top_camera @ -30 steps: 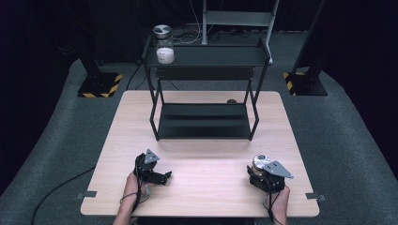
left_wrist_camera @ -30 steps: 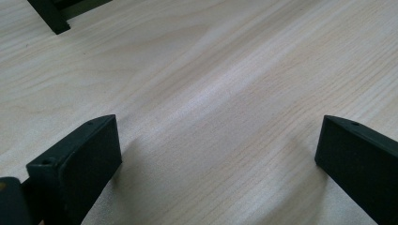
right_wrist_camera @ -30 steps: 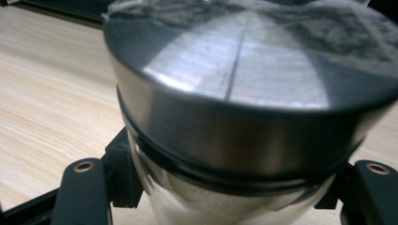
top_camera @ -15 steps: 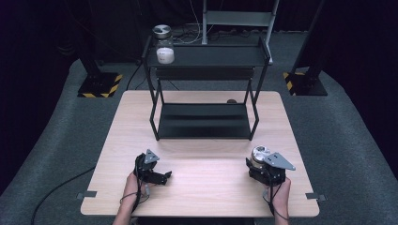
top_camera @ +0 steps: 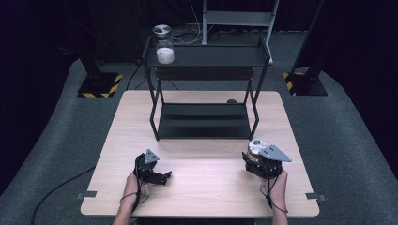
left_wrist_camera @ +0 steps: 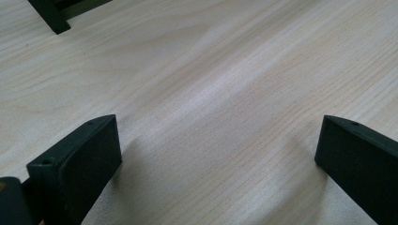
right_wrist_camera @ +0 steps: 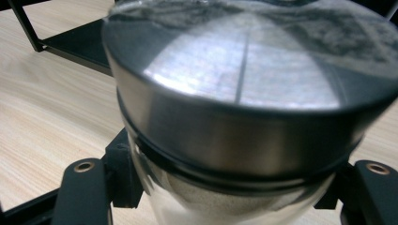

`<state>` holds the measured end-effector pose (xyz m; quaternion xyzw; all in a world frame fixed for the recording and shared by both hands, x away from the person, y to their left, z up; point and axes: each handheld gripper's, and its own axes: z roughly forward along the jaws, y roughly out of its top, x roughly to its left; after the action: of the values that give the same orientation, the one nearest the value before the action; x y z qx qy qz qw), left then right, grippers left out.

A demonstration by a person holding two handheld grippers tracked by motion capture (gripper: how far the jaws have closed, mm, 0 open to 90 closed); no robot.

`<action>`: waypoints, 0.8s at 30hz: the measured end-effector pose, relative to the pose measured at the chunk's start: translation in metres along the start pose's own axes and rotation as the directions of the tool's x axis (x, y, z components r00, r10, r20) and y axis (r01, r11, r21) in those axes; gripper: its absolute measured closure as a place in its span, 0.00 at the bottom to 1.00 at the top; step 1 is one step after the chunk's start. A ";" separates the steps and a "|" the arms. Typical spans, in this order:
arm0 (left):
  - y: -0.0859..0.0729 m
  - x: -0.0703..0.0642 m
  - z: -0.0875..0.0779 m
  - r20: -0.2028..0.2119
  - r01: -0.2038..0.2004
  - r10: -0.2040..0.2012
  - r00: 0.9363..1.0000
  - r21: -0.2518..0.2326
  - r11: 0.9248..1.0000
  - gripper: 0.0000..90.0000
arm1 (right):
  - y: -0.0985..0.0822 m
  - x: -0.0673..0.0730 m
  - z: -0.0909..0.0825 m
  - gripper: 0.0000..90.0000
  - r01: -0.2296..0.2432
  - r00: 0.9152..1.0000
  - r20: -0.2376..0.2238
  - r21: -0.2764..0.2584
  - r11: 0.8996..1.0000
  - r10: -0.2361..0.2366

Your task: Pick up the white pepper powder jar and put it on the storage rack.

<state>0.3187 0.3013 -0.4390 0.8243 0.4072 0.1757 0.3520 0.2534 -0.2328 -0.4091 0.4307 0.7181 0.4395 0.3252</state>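
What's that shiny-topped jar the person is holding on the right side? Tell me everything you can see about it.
The jar has a clear glass body under a round, brushed-metal lid with a dark band beneath its rim. It stands upright, clamped on both sides by the black jaws of the right gripper, near the front right of the wooden table. Something pale seems to fill it; what it is cannot be told.

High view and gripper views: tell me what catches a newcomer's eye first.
The black two-tier metal shelf rack at the table's far side, with a second lidded jar on its top left. Nearer, the right gripper clamps a glass jar with a shiny steel lid; the left gripper lies open on the pale wooden table.
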 end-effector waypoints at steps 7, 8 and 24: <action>0.000 0.000 0.000 0.000 0.000 0.000 1.000 0.000 1.000 0.00 | 0.008 -0.001 0.006 0.33 0.009 1.000 -0.009 -0.004 1.000 -0.009; 0.000 0.000 0.000 0.000 0.000 0.000 1.000 0.000 1.000 0.00 | 0.009 -0.001 0.006 0.33 0.011 1.000 -0.010 -0.005 1.000 -0.011; 0.000 0.000 0.000 0.000 0.000 0.000 1.000 0.000 1.000 0.00 | 0.027 -0.003 0.019 0.33 0.022 0.999 -0.024 -0.018 1.000 -0.022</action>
<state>0.3188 0.3014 -0.4389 0.8244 0.4071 0.1756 0.3519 0.2793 -0.2220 -0.3920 0.4146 0.7228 0.4473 0.3250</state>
